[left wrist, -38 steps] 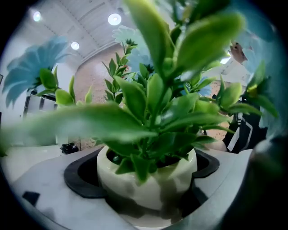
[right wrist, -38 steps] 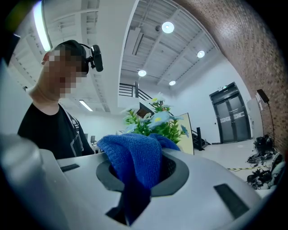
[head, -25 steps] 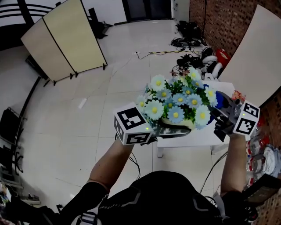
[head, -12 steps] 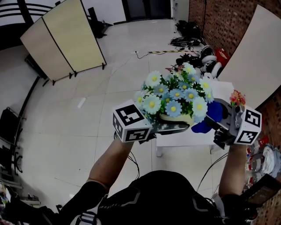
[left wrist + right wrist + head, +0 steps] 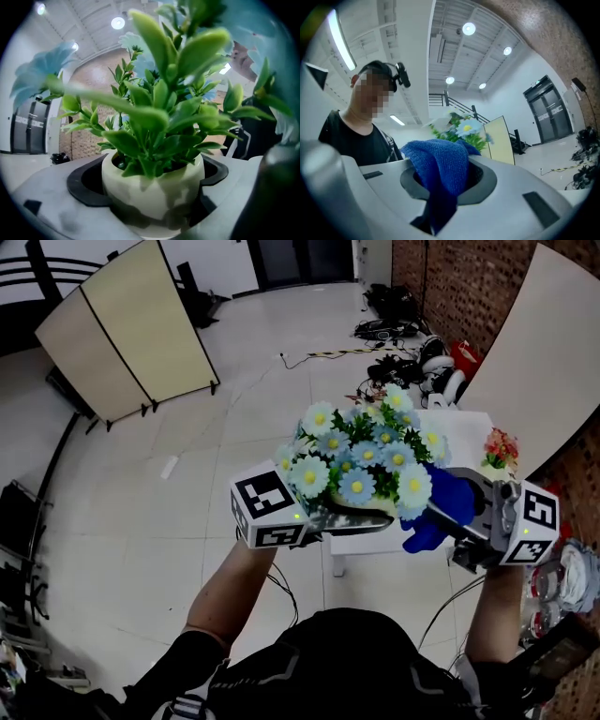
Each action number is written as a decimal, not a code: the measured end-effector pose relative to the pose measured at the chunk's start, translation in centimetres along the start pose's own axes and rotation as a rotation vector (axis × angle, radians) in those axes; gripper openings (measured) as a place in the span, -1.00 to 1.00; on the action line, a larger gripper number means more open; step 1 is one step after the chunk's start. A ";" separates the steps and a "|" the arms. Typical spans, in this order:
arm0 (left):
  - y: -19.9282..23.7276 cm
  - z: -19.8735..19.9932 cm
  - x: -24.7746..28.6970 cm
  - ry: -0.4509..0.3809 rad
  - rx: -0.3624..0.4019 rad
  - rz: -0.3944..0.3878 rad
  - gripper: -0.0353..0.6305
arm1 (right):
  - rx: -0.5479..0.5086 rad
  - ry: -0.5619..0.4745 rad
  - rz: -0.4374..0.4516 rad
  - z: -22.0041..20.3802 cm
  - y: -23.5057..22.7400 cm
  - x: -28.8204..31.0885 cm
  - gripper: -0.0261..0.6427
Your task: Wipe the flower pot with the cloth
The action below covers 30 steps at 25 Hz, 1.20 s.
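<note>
Hand-held grippers (image 5: pixel 347 518) (image 5: pixel 459 521) clamp one flower pot (image 5: pixel 152 187), one cloth (image 5: pixel 440 164).

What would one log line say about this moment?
left gripper: shut on flower pot, held up | right gripper: shut on blue cloth | cloth: beside the flowers, contact with pot unclear

Flower pot (image 5: pixel 152 190) in the left gripper (image 5: pixel 342 519), cloth (image 5: pixel 436 512) in the right gripper (image 5: pixel 445 180) just right of it

No words or numbers can be read; the left marker cube (image 5: pixel 267 512) behind the left claw (image 5: pixel 152 187) and the right marker cube (image 5: pixel 530 524) behind the right claw (image 5: pixel 440 183) show only black-and-white squares.
</note>
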<state>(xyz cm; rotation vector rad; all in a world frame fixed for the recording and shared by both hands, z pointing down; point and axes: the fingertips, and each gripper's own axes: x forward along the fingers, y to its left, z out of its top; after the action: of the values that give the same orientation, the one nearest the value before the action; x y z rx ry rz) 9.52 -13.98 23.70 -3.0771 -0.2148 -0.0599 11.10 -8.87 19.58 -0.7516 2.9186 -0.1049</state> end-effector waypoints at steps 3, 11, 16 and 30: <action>-1.7 0.7 0.1 -0.013 0.031 -0.087 0.78 | 0.020 -0.060 -0.048 1.2 -3.8 -2.8 -0.69; -6.6 2.0 -0.5 0.040 0.113 -0.253 0.78 | 0.029 0.042 0.181 0.3 -3.6 1.6 -0.69; -5.9 1.2 -0.5 0.066 0.090 -0.238 0.78 | 0.048 0.027 0.309 0.3 -2.4 0.6 -0.69; -1.8 0.0 -0.6 0.059 0.014 -0.083 0.78 | -0.028 0.064 0.279 -2.0 4.5 0.8 -0.69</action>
<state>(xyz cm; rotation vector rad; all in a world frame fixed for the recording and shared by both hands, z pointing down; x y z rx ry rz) 8.70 -12.27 23.80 -3.0468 -0.3382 -0.1522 8.01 -5.20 21.05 -0.3441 3.0556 -0.0613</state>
